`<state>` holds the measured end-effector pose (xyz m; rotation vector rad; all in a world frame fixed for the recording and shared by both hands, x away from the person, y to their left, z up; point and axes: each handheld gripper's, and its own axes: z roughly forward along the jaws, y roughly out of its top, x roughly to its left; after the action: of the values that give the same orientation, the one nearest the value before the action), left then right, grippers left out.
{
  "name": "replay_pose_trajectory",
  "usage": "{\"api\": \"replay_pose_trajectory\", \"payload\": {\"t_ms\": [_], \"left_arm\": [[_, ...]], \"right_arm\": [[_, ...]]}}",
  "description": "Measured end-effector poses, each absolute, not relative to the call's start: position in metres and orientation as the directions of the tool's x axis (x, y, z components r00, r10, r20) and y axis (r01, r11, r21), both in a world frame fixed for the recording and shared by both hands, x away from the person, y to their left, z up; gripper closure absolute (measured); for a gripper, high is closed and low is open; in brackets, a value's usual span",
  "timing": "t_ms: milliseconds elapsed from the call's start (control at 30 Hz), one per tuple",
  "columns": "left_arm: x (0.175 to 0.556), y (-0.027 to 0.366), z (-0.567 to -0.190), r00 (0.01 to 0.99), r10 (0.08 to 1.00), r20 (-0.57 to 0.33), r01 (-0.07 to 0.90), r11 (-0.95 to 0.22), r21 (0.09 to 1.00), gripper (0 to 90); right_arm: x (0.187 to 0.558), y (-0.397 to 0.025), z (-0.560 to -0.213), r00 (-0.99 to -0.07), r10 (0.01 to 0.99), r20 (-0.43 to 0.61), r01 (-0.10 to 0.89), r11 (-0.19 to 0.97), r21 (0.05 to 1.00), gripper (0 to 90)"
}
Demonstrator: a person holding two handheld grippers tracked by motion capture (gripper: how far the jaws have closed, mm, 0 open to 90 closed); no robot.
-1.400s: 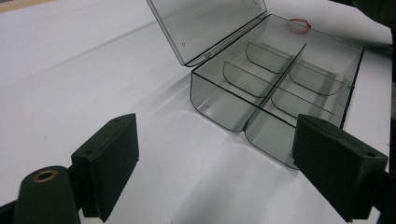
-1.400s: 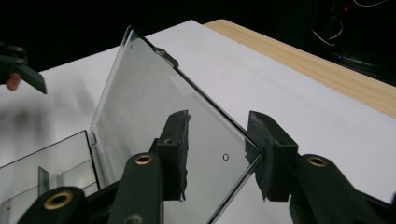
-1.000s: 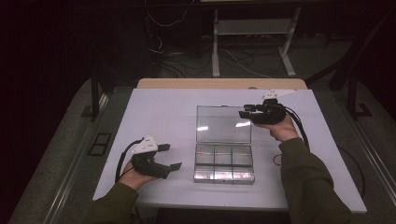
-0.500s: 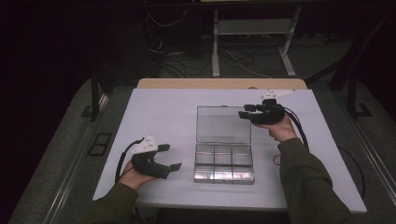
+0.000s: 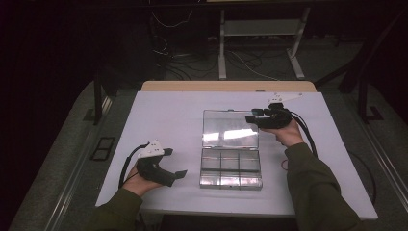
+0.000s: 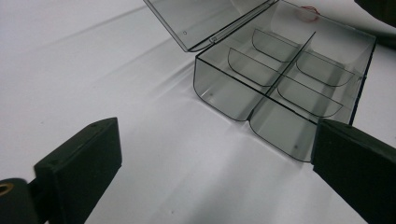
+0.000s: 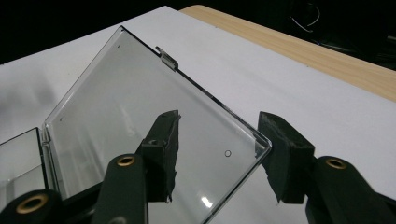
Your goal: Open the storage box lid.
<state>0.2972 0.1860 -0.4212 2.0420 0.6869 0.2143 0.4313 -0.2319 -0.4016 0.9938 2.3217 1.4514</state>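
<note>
No readable text, label, brand or number appears on anything in these views.

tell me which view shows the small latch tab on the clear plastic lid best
The right gripper view: the small latch tab stands out sharply on the far edge of the clear plastic lid. The high view shows the lid with the tab too small to make out; the left gripper view shows one lid corner.

Your white-covered table (image 5: 159, 120) carries a clear compartment box (image 5: 231, 166), lid up; a thin red loop, maybe a band (image 5: 284, 165), lies beside it.

Box (image 5: 231, 166) between both tools, mid-table (image 5: 163, 120)
</note>
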Motion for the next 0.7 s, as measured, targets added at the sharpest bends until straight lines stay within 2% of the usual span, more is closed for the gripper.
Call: {"api": "replay_pose_trajectory", "payload": {"t_ms": [700], "left_arm": [[0.297,0.185,-0.423,0.830,0.545,-0.115,0.386,-0.414,0.824,0.5]], "right_arm": [[0.439,-0.232,-0.412,-0.727,0.659,0.192,0.475,0.280,0.835,46.4]]}}
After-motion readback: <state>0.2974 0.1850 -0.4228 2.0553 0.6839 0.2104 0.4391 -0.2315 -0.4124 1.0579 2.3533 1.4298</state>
